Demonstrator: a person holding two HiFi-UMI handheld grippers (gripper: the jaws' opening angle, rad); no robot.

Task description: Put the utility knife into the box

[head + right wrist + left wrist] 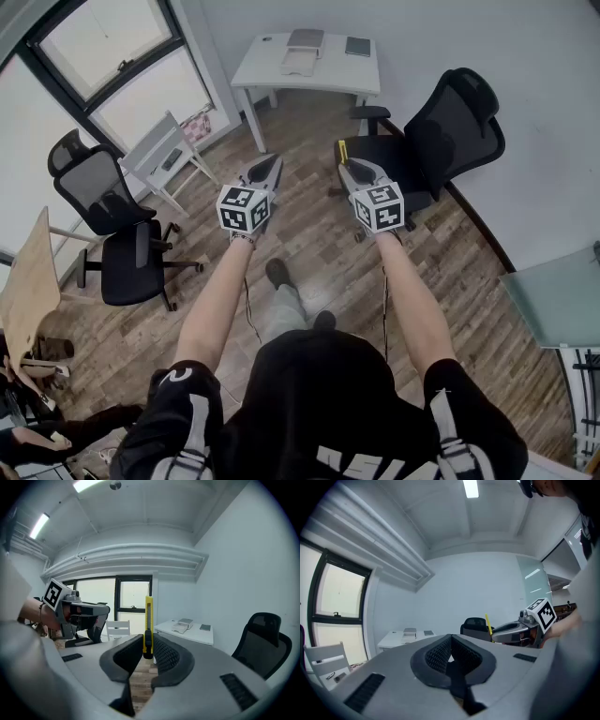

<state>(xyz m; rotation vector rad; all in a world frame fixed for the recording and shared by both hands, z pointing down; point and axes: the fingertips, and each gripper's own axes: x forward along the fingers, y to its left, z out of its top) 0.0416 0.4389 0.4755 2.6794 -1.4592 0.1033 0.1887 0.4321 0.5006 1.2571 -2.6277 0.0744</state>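
Two handheld grippers are held out at arm's length above a wood floor (309, 234) in an office. The right gripper (147, 645) is clamped on a yellow utility knife (148, 623), which stands upright between its ribbed pads, the black lower end pinched and the yellow body rising above the jaw tips. In the head view the knife (341, 151) shows as a sliver of yellow just past the right gripper (352, 169). The left gripper (450, 641) has its jaws pressed together at the tips with nothing between them; in the head view it (269, 166) is held level with the right one, the two apart, each carrying a cube with square markers. Beyond both, against the far wall, stands a white tabletop (333, 73) with a shallow white box (300, 62) on it, well apart from the knife, and two flat dark items behind the box. A black office chair (450, 131) stands just right of the right gripper, another (108, 220) at the left near the window (103, 66).
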